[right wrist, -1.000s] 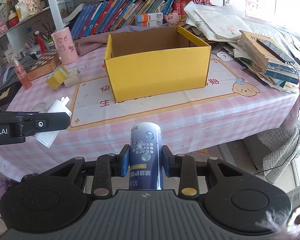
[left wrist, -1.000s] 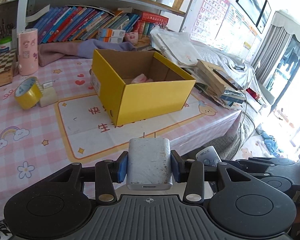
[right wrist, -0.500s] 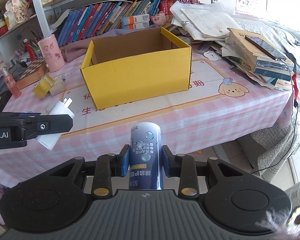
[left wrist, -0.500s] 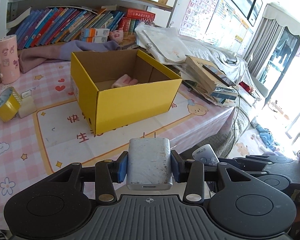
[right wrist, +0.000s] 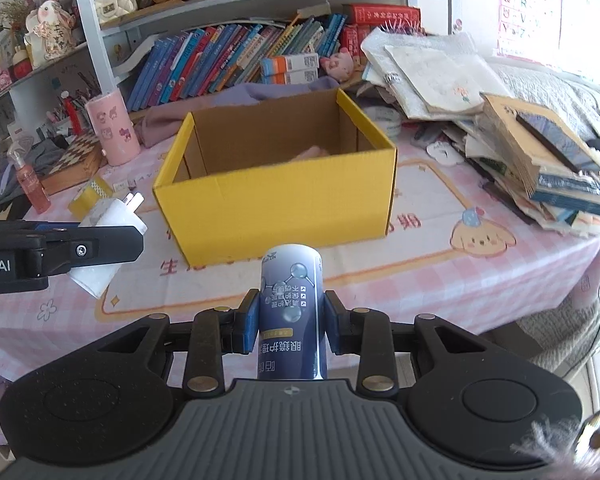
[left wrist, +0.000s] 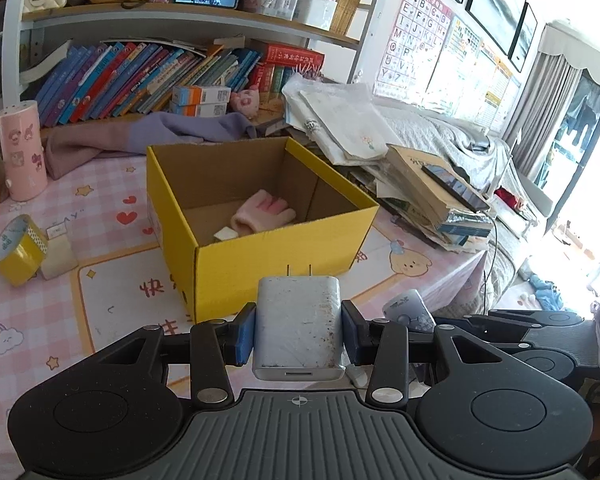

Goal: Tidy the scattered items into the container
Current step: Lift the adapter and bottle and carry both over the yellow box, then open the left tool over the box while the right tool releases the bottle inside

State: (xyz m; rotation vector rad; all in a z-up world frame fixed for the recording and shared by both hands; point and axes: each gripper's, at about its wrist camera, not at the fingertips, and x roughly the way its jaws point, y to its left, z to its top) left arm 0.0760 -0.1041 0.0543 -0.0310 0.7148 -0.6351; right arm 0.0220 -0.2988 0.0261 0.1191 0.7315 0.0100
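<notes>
Left gripper (left wrist: 299,334) clamps a white wall charger (left wrist: 299,328), prongs toward 12 o'clock. Yellow cardboard box (left wrist: 260,268) on the table at 12 o'clock holds a pink glove (left wrist: 262,213). Right gripper (right wrist: 288,322) clamps a blue bottle (right wrist: 290,312); box (right wrist: 276,208) at 12 o'clock.

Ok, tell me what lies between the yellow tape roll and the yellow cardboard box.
In the left wrist view, a small cream block touches the yellow tape roll; from there to the yellow cardboard box only pink checked tablecloth shows.
</notes>
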